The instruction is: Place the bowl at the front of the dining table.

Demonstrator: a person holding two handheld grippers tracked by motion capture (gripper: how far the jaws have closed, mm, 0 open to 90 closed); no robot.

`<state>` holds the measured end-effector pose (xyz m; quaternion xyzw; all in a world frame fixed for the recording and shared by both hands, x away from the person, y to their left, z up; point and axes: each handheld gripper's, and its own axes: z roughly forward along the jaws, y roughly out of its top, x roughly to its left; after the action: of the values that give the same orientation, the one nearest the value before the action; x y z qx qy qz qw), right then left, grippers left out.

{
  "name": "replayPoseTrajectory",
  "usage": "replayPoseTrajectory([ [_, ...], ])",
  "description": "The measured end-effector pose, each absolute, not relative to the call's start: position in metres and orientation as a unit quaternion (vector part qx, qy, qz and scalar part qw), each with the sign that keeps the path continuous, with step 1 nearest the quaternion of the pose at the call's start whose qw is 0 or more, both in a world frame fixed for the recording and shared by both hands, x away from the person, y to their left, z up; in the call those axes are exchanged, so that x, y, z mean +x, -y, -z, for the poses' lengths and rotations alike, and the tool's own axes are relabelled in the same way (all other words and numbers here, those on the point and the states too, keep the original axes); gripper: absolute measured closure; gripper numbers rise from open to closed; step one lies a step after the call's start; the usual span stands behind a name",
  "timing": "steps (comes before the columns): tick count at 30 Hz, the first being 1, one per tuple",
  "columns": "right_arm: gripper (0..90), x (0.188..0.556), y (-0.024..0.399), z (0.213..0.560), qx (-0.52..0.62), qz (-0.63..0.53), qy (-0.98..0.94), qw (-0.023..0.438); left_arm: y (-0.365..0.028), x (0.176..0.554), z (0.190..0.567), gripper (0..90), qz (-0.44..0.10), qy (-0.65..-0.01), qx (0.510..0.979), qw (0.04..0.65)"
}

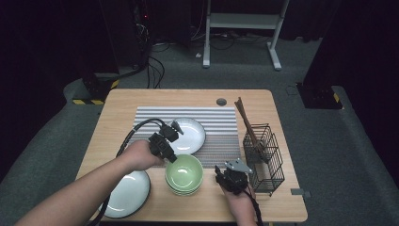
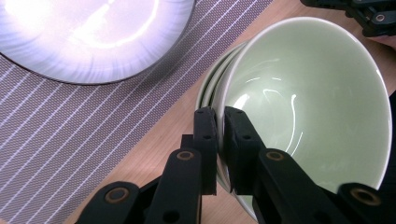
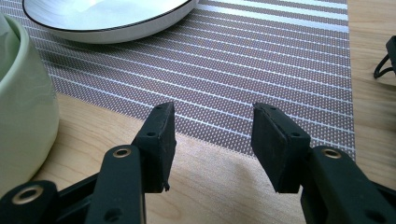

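Left claw (image 2: 219, 122) is clamped on the rim of the top pale green glazed bowl (image 2: 308, 102), mouth up, on a stack of about three by the striped mat (image 2: 70, 135) on the wooden bench (image 1: 226, 207). Right claw (image 3: 212, 140) gapes, holding nothing. Two white plates (image 1: 190, 134).

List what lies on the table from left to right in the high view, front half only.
white plate → left gripper, shut on the rim of the top green bowl → right gripper, open → wire basket.
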<state>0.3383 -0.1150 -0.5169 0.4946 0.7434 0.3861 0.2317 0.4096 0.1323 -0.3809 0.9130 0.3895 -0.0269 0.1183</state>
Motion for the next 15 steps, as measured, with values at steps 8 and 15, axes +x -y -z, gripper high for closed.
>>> replayPoseTrajectory([
  [8, 49.7, 0.338, 0.115, 0.516, 0.493, -0.388, -0.743, 0.233, -0.135, 0.41, 0.382, 76.5, 0.043, -0.402, 0.907, 0.115],
  [15, 49.7, 0.338, 0.114, 0.516, 0.493, -0.387, -0.744, 0.232, -0.133, 0.409, 0.393, 68.2, 0.034, -0.407, 0.909, 0.084],
])
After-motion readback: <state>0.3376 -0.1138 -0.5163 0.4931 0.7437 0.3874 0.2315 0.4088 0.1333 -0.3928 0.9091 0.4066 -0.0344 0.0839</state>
